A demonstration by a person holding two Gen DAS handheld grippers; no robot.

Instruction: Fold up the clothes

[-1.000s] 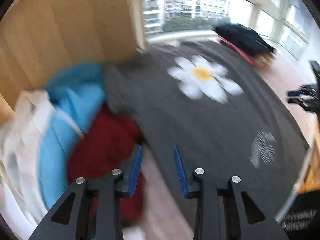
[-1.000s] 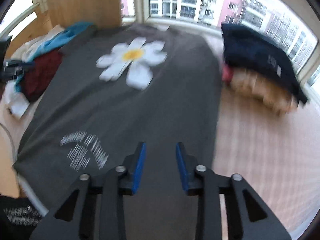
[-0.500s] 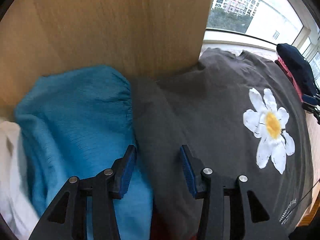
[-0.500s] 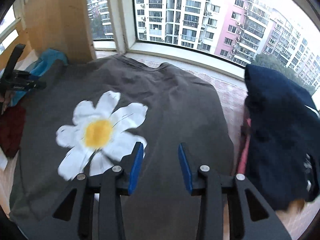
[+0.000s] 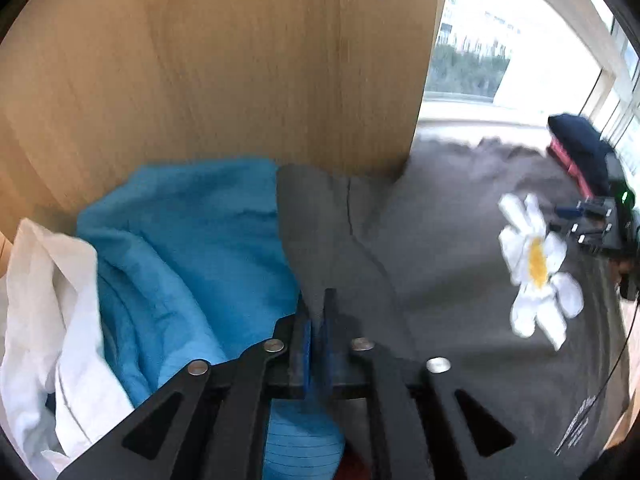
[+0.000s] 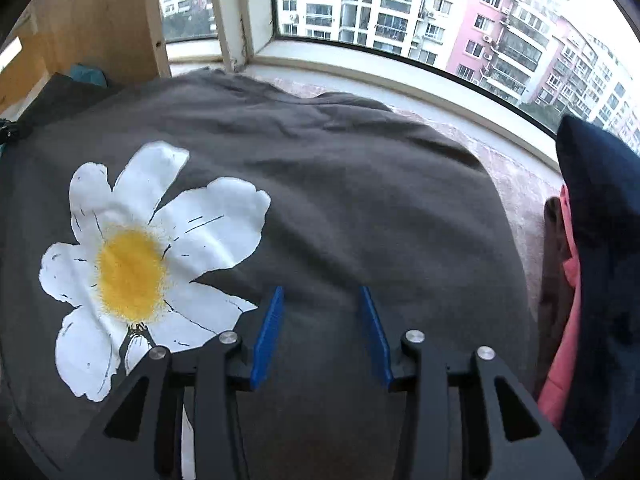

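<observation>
Left gripper (image 5: 316, 308): black frame, blue pads, pointing steeply down at the left edge of the garment. Jaws have just been closing and now stand almost together, clamped on a raised fold of grey cloth at the sleeve. Right gripper (image 6: 320, 312): same build, blue pads (image 6: 269, 332) apart, jaws have just been opening a little; grey cloth lies below the gap, and whether the tips touch it cannot be told.

Items, largest first:

1. Dark grey T-shirt (image 6: 352, 200): spread flat across the work surface, filling most of both views. Neck end lies toward the window, wrinkled there. Left sleeve (image 5: 320, 216) lies against the wooden panel and beside the blue garment.
2. Wooden panel (image 5: 224, 60): light grain, upright, behind the left sleeve.
3. Window (image 6: 400, 8): white frame, apartment blocks outside, beyond the shirt's far edge.
4. Blue garment (image 5: 180, 240): crumpled, just left of the shirt, touching the sleeve edge.
5. White garment (image 5: 48, 320): crumpled, left of the blue one.
6. Navy garment (image 6: 600, 240): piled at the right of the shirt, apart from it.
7. Pink garment (image 6: 568, 320): under the navy one, edge showing.
8. Daisy print (image 6: 136, 260): white petals, yellow centre, on the shirt, left of the right gripper.
</observation>
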